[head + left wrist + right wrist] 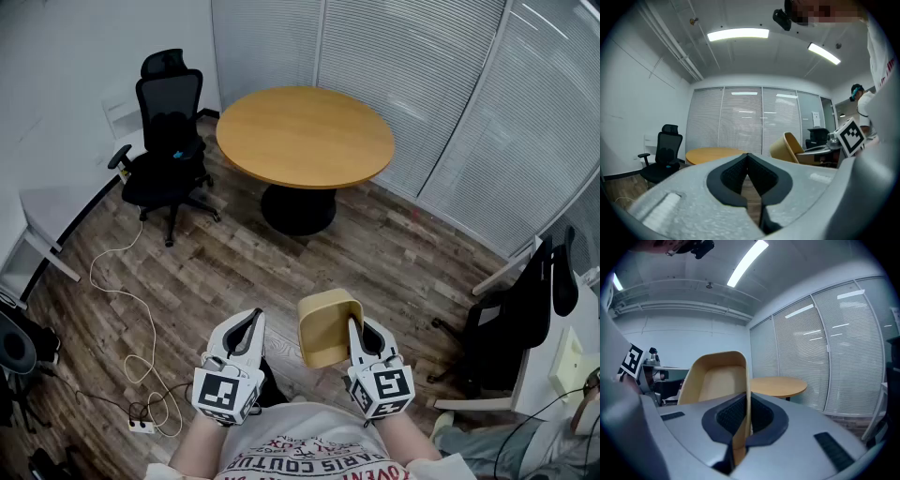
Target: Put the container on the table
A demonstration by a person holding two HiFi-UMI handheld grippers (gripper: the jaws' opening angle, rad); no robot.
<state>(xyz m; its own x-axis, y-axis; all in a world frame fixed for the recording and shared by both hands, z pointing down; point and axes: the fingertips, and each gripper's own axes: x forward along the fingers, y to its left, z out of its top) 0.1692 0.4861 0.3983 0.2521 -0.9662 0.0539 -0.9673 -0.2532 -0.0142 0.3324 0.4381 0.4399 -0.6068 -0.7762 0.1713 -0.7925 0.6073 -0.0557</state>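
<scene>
The container (323, 330) is tan, the table (305, 136) honey-brown, the chair (167, 141) black.

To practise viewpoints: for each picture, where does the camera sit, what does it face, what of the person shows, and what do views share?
Head view: on the head, looking down at the table; left gripper, right gripper, shirt show.
Left gripper view: along shut, empty jaws toward the table; shirt.
Right gripper view: along jaws shut on the container.
All share table and container.
</scene>
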